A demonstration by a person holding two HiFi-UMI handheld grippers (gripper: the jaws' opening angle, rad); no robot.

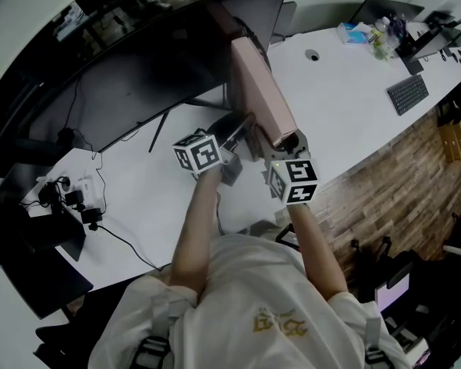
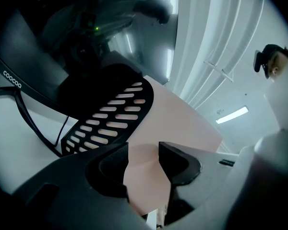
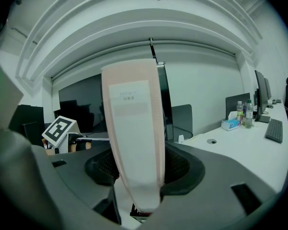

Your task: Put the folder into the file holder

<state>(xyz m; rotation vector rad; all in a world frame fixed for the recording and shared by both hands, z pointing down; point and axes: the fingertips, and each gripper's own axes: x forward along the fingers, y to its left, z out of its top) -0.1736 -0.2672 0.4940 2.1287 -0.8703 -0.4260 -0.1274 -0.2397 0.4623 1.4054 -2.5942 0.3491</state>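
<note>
White tabletop (image 1: 338,106) bore the black file holder (image 2: 110,114); the pink folder (image 3: 134,128) stood upright inside it; my left tool (image 2: 143,152) and right tool (image 3: 139,169) each pinched the folder.

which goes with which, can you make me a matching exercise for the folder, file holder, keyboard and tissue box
Things:
1. folder
2. file holder
3. keyboard
4. tissue box

Descriptions:
a. black, with rows of slots
b. pale blue, next to the bottles
c. pink
d. dark grey, flat on the desk

Pairs: 1-c, 2-a, 3-d, 4-b
</note>
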